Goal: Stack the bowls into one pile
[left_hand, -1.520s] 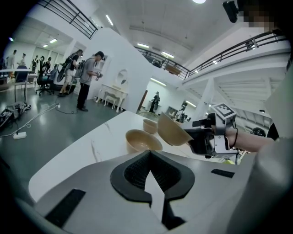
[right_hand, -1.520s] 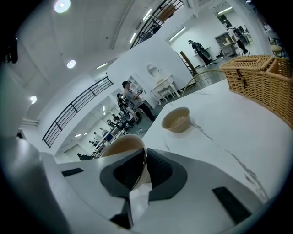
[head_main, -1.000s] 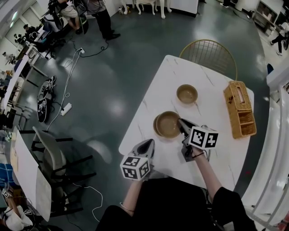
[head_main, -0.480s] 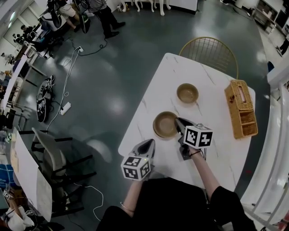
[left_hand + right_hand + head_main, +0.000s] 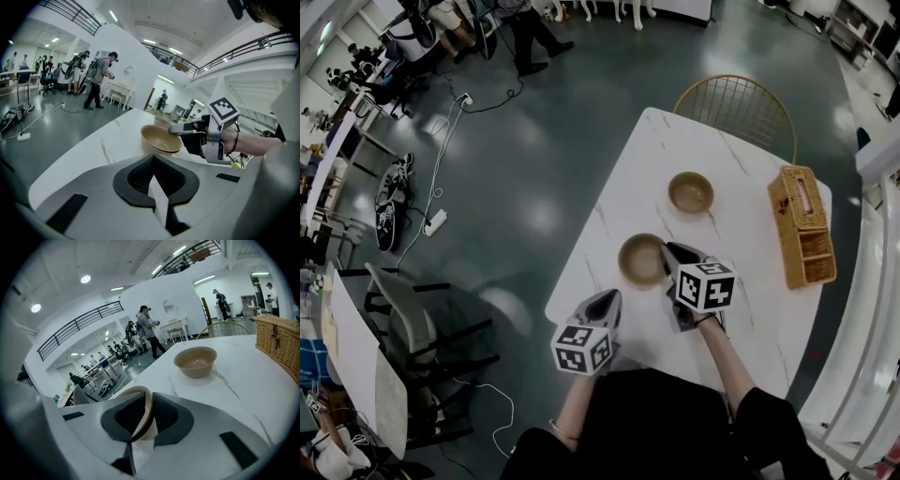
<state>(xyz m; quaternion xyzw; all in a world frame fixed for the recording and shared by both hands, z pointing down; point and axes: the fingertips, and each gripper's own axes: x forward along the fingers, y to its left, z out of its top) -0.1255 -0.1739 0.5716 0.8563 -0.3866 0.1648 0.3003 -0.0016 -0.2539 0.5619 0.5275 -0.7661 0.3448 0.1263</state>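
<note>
Gripping the near bowl [image 5: 639, 261] by its rim, the right gripper [image 5: 668, 253] has the wall pinched between its jaws. The far bowl [image 5: 690, 192] sits apart on the marble table [image 5: 741, 258], ahead beyond those jaws, and that's the line to carry along. The left gripper [image 5: 605, 302] hangs back, jaws closed on nothing. I count two bowls and one wicker basket [image 5: 802, 227].

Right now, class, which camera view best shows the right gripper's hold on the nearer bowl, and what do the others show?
The right gripper view: the right gripper is shut on the rim of the nearer bowl, seen close up. The head view shows it at the rim from above; the left gripper view shows it side-on, small.
</note>
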